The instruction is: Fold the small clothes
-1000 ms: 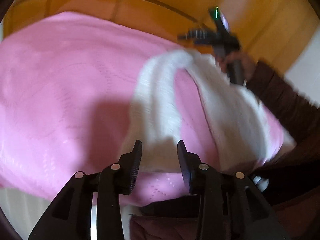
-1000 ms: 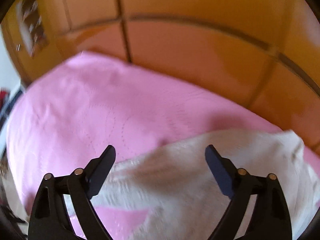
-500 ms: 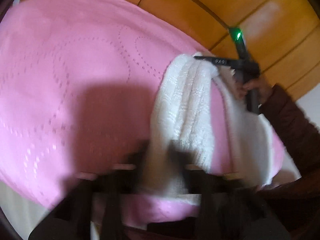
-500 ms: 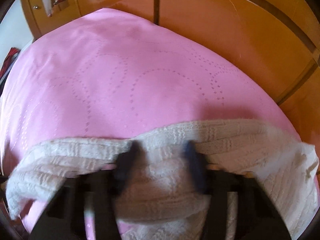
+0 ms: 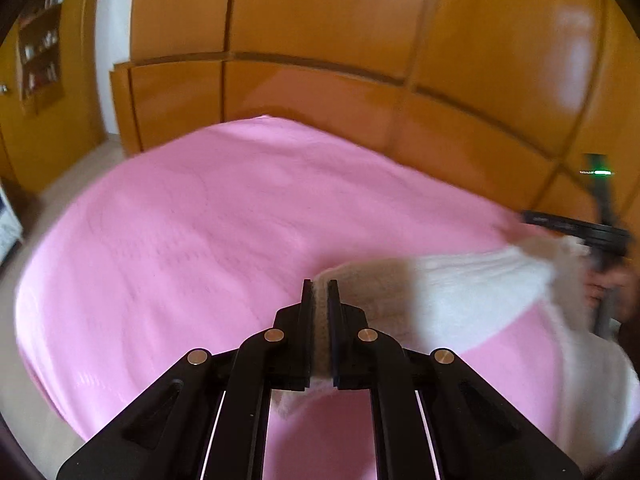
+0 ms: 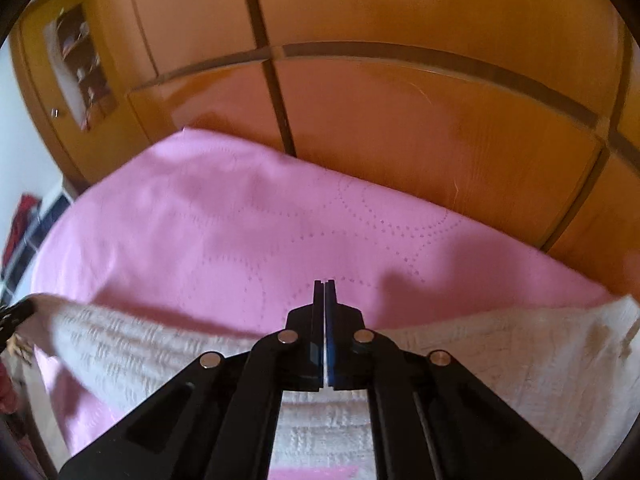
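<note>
A white knitted garment (image 5: pixel 472 292) hangs stretched above a pink bedspread (image 5: pixel 224 232). My left gripper (image 5: pixel 320 285) is shut on one end of it, with white knit showing between the jaws. My right gripper (image 6: pixel 324 285) is shut; its jaws meet with almost no gap and the garment (image 6: pixel 520 364) spreads out to both sides beneath them. In the left wrist view the right gripper (image 5: pixel 576 232) holds the garment's far end at the right edge. In the right wrist view the left gripper (image 6: pixel 14 316) shows at the left edge, holding the other end.
Orange wooden wardrobe panels (image 6: pixel 400 120) stand right behind the bed. A shelf niche (image 6: pixel 80 64) with small items is at the far left. The pink bedspread (image 6: pixel 224 224) is quilted with dotted circles. A dark sleeve (image 5: pixel 630 344) is at the right edge.
Both grippers were open a second ago, then closed on the white garment. They have since lifted it off the bedspread and pulled it taut between them.
</note>
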Demonstrator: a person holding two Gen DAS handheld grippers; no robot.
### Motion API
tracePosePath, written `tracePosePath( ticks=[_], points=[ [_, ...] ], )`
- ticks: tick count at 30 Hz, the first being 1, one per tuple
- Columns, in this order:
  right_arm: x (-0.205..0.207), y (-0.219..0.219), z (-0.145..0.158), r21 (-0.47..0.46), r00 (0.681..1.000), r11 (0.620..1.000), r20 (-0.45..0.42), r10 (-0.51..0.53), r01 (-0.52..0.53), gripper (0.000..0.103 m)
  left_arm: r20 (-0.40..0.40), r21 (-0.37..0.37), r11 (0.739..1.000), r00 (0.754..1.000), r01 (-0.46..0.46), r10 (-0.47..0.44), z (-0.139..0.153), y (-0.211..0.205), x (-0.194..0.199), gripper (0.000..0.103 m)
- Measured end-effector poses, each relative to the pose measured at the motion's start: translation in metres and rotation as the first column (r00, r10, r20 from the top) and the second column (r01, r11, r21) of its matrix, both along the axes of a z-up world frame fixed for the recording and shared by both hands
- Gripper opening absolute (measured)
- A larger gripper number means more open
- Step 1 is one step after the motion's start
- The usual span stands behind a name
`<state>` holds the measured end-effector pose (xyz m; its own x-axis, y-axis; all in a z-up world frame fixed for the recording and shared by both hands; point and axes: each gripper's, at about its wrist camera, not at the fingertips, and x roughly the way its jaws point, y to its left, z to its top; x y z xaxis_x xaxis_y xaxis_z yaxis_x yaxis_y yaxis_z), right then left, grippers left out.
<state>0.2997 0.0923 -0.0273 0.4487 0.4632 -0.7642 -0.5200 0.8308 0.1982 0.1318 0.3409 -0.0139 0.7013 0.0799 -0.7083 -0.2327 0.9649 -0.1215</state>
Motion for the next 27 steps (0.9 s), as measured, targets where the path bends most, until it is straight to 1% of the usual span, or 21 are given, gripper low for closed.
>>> tracePosePath(
  ticks=[1, 2, 3, 5, 6, 8, 10, 11, 12, 13, 15, 16, 17, 18, 19, 21, 22, 24, 25, 26, 27],
  points=[
    [0.001, -0.004, -0.002, 0.023, 1.0, 1.0, -0.012, -0.015, 0.015, 0.022, -0.025, 0.023, 1.0, 1.0, -0.014, 0.015, -0.005, 0.004, 0.01, 0.005],
    [-0.005, -0.016, -0.003, 0.035, 0.999, 0.999, -0.02, -0.031, 0.031, 0.045, -0.056, 0.062, 0.998, 0.998, -0.02, 0.024, -0.012, 0.006, 0.021, 0.006],
    [-0.004, -0.022, -0.001, 0.031, 0.999, 0.999, -0.017, -0.043, 0.044, 0.052, -0.097, 0.107, 0.994, 0.995, -0.027, 0.037, -0.021, 0.006, 0.031, 0.006],
    [-0.018, -0.043, -0.003, 0.004, 0.998, 0.998, -0.011, -0.066, 0.066, 0.051, -0.16, 0.161, 0.985, 0.983, -0.058, 0.084, -0.035, 0.012, 0.048, 0.005],
    [-0.025, -0.053, -0.006, -0.008, 0.997, 0.997, -0.017, -0.076, 0.076, 0.055, -0.181, 0.188, 0.979, 0.976, -0.084, 0.118, -0.043, 0.015, 0.057, 0.005],
    [-0.041, -0.079, -0.018, -0.046, 0.993, 0.993, -0.035, -0.109, 0.108, 0.063, -0.198, 0.179, 0.977, 0.969, -0.116, 0.151, -0.05, 0.017, 0.074, 0.006],
    [-0.056, -0.101, -0.032, -0.076, 0.989, 0.989, -0.067, -0.134, 0.129, 0.068, -0.199, 0.186, 0.971, 0.962, -0.15, 0.187, -0.05, 0.015, 0.086, 0.006],
    [-0.067, -0.116, -0.042, -0.095, 0.984, 0.985, -0.098, -0.151, 0.142, 0.073, -0.204, 0.165, 0.971, 0.958, -0.171, 0.203, -0.05, 0.015, 0.092, 0.006],
    [-0.077, -0.126, -0.049, -0.108, 0.978, 0.983, -0.131, -0.162, 0.148, 0.073, -0.213, 0.155, 0.969, 0.951, -0.193, 0.223, -0.051, 0.016, 0.097, 0.006],
    [-0.088, -0.135, -0.055, -0.1, 0.975, 0.984, -0.156, -0.16, 0.145, 0.074, -0.224, 0.162, 0.96, 0.939, -0.228, 0.261, -0.05, 0.017, 0.101, 0.006],
    [-0.121, -0.151, -0.049, -0.059, 0.982, 0.989, -0.127, -0.14, 0.133, 0.084, -0.218, 0.149, 0.95, 0.928, -0.275, 0.303, -0.041, 0.01, 0.11, 0.007],
    [-0.136, -0.157, -0.046, -0.055, 0.985, 0.991, -0.117, -0.129, 0.124, 0.087, -0.199, 0.139, 0.944, 0.925, -0.3, 0.324, -0.034, 0.008, 0.106, 0.021],
    [-0.153, -0.163, -0.042, -0.054, 0.987, 0.992, -0.106, -0.12, 0.115, 0.093, -0.173, 0.106, 0.943, 0.928, -0.315, 0.33, -0.025, 0.003, 0.099, 0.038],
    [-0.165, -0.168, -0.04, -0.05, 0.988, 0.993, -0.108, -0.113, 0.108, 0.093, -0.139, 0.048, 0.951, 0.941, -0.305, 0.308, -0.017, -0.006, 0.089, 0.044],
    [-0.178, -0.173, -0.038, -0.046, 0.988, 0.994, -0.114, -0.106, 0.101, 0.093, -0.097, -0.032, 0.966, 0.962, -0.258, 0.254, -0.009, -0.018, 0.078, 0.052],
    [-0.203, -0.188, -0.034, -0.044, 0.988, 0.994, -0.113, -0.103, 0.098, 0.093, -0.067, -0.113, 0.983, 0.988, -0.147, 0.14, -0.006, -0.044, 0.063, 0.053],
    [-0.21, -0.196, -0.031, -0.041, 0.987, 0.993, -0.115, -0.112, 0.108, 0.093, -0.061, -0.152, 0.987, 0.998, -0.043, 0.034, -0.006, -0.068, 0.051, 0.053],
    [-0.229, -0.225, -0.023, -0.01, 0.978, 0.986, -0.126, -0.164, 0.164, 0.091, -0.046, -0.207, 0.972, 0.992, 0.108, -0.12, -0.011, -0.104, 0.029, 0.053],
    [-0.233, -0.238, -0.018, 0.0, 0.973, 0.98, -0.124, -0.197, 0.198, 0.09, -0.044, -0.227, 0.957, 0.98, 0.178, -0.193, -0.015, -0.123, 0.017, 0.053],
    [-0.242, -0.262, -0.01, 0.005, 0.96, 0.966, -0.11, -0.257, 0.259, 0.089, -0.046, -0.247, 0.935, 0.96, 0.255, -0.275, -0.021, -0.147, 0.002, 0.053],
    [-0.247, -0.284, -0.004, 0.012, 0.946, 0.95, -0.098, -0.31, 0.312, 0.085, -0.046, -0.259, 0.919, 0.946, 0.298, -0.32, -0.025, -0.163, -0.009, 0.053]
  ],
)
